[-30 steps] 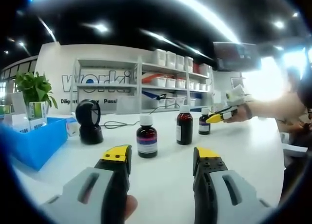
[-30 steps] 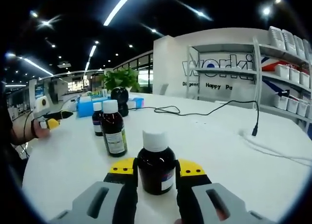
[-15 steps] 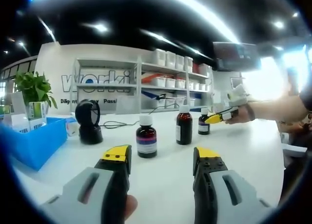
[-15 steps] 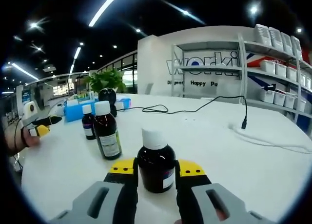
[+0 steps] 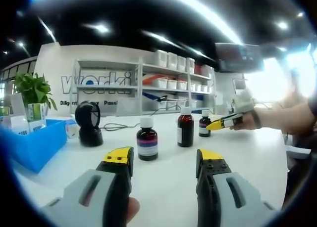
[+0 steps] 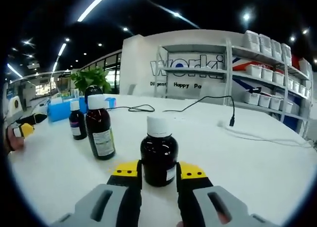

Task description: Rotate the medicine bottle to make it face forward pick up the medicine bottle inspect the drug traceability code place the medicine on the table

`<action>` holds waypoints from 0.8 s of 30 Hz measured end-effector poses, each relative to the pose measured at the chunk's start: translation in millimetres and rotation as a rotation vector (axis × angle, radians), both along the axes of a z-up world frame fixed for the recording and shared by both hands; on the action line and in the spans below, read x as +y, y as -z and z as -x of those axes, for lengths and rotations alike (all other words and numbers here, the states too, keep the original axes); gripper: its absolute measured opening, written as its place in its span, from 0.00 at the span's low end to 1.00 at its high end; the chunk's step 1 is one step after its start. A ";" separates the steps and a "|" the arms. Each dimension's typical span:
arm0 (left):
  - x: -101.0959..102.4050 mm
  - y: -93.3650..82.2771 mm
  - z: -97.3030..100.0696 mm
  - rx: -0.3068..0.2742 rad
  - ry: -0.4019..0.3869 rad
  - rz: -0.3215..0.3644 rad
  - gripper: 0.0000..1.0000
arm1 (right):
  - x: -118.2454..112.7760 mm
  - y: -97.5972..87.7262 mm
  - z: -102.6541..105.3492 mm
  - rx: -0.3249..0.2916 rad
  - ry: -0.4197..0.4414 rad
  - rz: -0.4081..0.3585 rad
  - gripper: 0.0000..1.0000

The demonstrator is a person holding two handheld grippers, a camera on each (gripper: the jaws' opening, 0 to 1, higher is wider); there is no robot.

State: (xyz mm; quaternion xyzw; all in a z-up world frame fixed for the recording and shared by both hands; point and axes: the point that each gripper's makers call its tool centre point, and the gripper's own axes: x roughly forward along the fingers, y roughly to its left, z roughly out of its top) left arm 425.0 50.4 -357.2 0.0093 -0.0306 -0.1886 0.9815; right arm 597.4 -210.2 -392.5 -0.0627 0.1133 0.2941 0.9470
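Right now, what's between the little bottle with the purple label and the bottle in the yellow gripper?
In the left gripper view, a taller dark bottle with a white cap stands between them.

A showroom-like demo office: branded wall lettering (image 5: 91,82), shelving (image 5: 171,83) of white bins, long white desk (image 6: 237,162), ceiling strip lights (image 5: 198,9).

We see a broad white table (image 5: 163,187) in a large room with a dark ceiling crossed by long bright light strips (image 5: 198,12) and dotted with small spotlights (image 6: 246,16). Behind the table stands a white wall (image 6: 143,64) bearing large dark lettering, partly hidden by an open white shelving unit (image 5: 143,86) stacked with white bins. A leafy green plant (image 5: 33,88) rises at one side, and strong daylight glares from a window (image 5: 277,81) on the other.
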 end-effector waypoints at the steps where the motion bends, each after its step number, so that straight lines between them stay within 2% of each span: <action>1: 0.0 0.0 -0.1 0.000 0.001 0.001 0.42 | 0.5 1.3 0.3 -0.004 -0.007 -0.005 0.21; 5: 0.3 0.4 -0.6 0.003 0.000 0.003 0.42 | 0.5 2.7 0.7 0.004 -0.031 -0.025 0.19; 8: 1.5 0.9 -0.9 0.004 0.000 0.002 0.42 | 5.4 -3.4 2.5 0.004 -0.105 -0.054 0.29; 10: 1.7 0.9 -1.0 0.004 0.000 0.004 0.42 | 10.9 -7.0 6.1 0.009 -0.170 -0.051 0.35; 11: 1.6 0.8 -1.0 0.004 0.000 0.005 0.42 | 13.1 -8.4 1.6 0.005 -0.209 -0.056 0.35; 14: 0.4 1.0 -0.9 0.005 0.002 0.004 0.42 | 21.9 -12.4 1.3 -0.026 -0.366 -0.025 0.40; 16: 0.0 1.1 -0.8 0.006 0.002 0.003 0.42 | 22.0 -11.5 0.2 -0.027 -0.427 -0.003 0.43; 18: 0.0 1.2 -0.7 0.007 0.001 0.003 0.42 | 22.2 -9.9 -2.1 -0.020 -0.490 0.026 0.41; 20: 0.0 1.1 -0.9 0.007 -0.001 0.004 0.42 | 22.7 -12.5 -8.2 -0.014 -0.490 0.009 0.41; 22: 0.3 1.3 -1.2 0.009 -0.003 0.005 0.42 | 23.2 -14.6 -17.0 -0.012 -0.517 -0.017 0.37; 23: 0.6 1.4 -1.4 0.009 -0.003 0.005 0.42 | 27.8 -16.6 -15.0 0.016 -0.520 -0.070 0.36; 24: 0.5 1.6 -1.4 0.010 -0.003 0.004 0.42 | 28.9 -15.9 -16.4 0.017 -0.527 -0.074 0.36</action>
